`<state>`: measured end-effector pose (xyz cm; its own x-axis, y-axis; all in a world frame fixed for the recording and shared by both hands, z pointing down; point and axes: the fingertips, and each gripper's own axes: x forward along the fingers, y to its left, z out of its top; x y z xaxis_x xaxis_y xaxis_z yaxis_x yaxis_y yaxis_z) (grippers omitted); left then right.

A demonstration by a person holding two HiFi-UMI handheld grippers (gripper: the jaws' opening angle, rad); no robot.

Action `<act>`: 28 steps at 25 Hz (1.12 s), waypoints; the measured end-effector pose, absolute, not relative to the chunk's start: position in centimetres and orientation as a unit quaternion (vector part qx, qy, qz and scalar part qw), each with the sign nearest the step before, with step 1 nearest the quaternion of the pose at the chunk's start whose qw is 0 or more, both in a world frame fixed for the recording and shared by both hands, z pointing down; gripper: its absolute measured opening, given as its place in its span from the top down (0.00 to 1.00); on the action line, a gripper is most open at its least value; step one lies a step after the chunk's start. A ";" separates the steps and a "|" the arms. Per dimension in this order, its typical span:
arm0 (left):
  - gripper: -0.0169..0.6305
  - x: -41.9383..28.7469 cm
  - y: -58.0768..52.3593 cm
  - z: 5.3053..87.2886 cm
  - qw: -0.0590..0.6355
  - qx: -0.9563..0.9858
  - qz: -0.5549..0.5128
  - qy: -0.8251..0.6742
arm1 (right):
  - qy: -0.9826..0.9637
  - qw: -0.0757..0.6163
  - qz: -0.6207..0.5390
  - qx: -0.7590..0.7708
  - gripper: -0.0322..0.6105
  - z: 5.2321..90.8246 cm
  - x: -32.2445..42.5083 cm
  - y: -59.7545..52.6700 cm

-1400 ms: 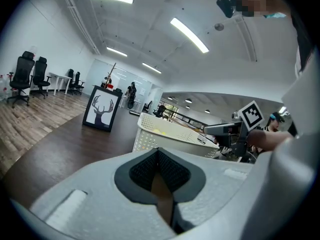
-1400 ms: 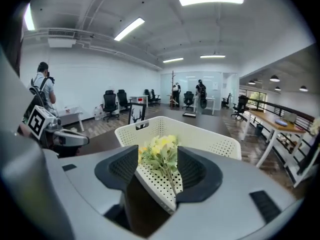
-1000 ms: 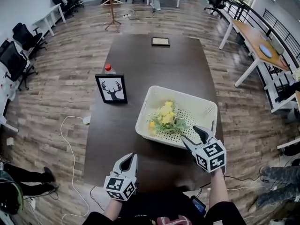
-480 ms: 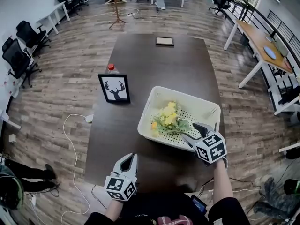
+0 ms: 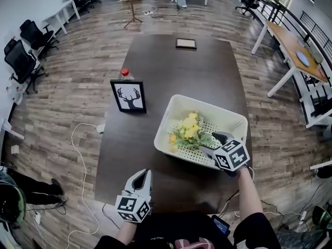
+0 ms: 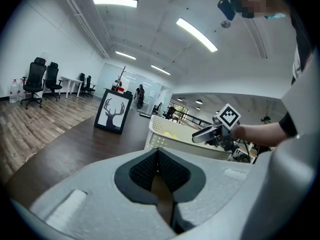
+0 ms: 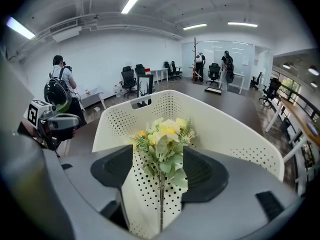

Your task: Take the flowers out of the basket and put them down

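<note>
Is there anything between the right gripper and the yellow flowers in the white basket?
Nothing visible. The jaws of the right gripper, which have just been opening, stand apart on both sides of the stem of the yellow flower bunch in the white perforated plastic basket.

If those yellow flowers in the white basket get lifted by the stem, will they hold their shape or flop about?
Probably light: the flowers are a small bunch on thin stems. The leafy head is much wider than the stems, so it may droop or swing when lifted. They lie unfastened in the basket, so a push would likely slide them.
</note>
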<state>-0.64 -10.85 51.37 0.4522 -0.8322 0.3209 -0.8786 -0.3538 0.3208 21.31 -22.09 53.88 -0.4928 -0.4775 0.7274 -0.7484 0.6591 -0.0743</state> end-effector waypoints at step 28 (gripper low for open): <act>0.96 -4.1 -11.7 53.2 0.251 0.780 0.068 -0.569 | -0.804 0.472 0.205 0.297 0.45 63.4 20.0 -24.2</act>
